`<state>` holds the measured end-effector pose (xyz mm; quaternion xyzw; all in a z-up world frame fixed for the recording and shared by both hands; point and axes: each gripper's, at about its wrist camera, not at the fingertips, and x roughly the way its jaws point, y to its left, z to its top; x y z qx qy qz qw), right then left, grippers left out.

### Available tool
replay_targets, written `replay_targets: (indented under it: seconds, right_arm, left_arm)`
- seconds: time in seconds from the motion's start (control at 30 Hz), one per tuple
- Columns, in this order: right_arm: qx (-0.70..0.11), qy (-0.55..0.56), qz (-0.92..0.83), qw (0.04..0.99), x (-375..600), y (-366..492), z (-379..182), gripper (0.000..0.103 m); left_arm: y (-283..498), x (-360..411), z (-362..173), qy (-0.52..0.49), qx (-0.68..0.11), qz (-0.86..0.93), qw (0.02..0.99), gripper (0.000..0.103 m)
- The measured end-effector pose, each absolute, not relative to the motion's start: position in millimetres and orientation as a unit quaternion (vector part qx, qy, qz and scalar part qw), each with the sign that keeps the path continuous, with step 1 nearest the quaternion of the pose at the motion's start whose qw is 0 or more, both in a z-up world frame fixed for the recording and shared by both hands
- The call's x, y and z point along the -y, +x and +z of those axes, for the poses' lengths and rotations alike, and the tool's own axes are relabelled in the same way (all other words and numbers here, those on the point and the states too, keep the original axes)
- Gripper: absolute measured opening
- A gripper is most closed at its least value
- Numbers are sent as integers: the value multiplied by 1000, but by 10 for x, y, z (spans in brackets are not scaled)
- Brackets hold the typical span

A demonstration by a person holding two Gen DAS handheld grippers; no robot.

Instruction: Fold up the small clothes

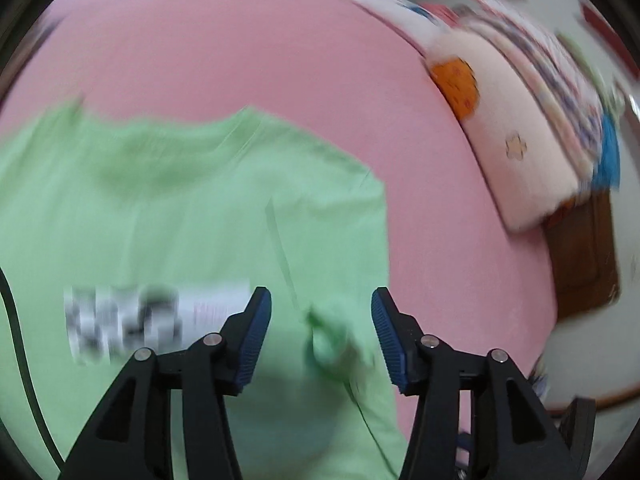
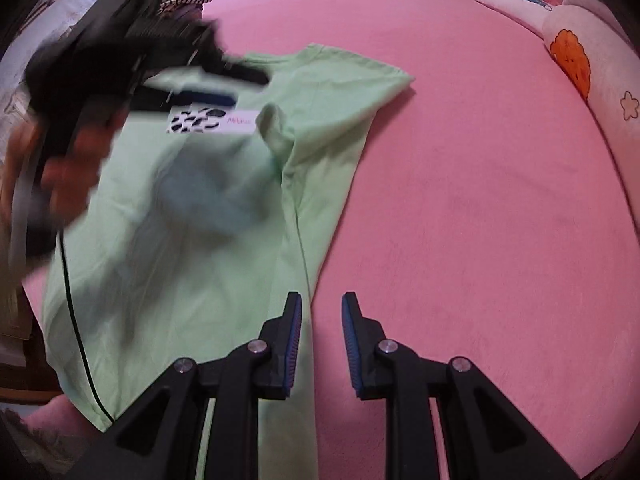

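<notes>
**Sleeve in, side seam next**

Pink bed (image 2: 460,160) under everything, a soft matte sheet, with a pale pillow (image 2: 592,80) along its far edge. On it lies the green tee (image 2: 180,240), thin cotton, printed label (image 2: 210,120) near the collar, one sleeve already turned in over the body.

Left tool (image 1: 322,300) hangs above that tucked sleeve, jaws apart, nothing between them. Right tool (image 2: 321,300) hovers over the tee's long side edge, jaws narrowly parted and empty.

For my money the side fold is coming. Best to pinch only the top layer right at the seam, lift low, and carry it across in one straight sweep so the limp fabric doesn't bunch. Keeping the other tool's black cable (image 2: 76,320) off the cloth would help.
</notes>
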<state>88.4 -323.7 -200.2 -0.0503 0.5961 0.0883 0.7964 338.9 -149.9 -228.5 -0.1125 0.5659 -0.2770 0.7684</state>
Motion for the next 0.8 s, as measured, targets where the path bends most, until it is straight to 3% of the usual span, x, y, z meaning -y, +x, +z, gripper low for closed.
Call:
replay_targets:
  seconds: [0.3,0.8]
  right_arm:
    - [-580,-11,69,811,3326,659,-2096,20]
    - [-547,-28,52,835,3097,992,-2232,20]
  left_arm:
    - [4060,2610,-2289,117,-573,-407,702,53]
    - [4491,3206,-2566,220,-615,-463,599,54]
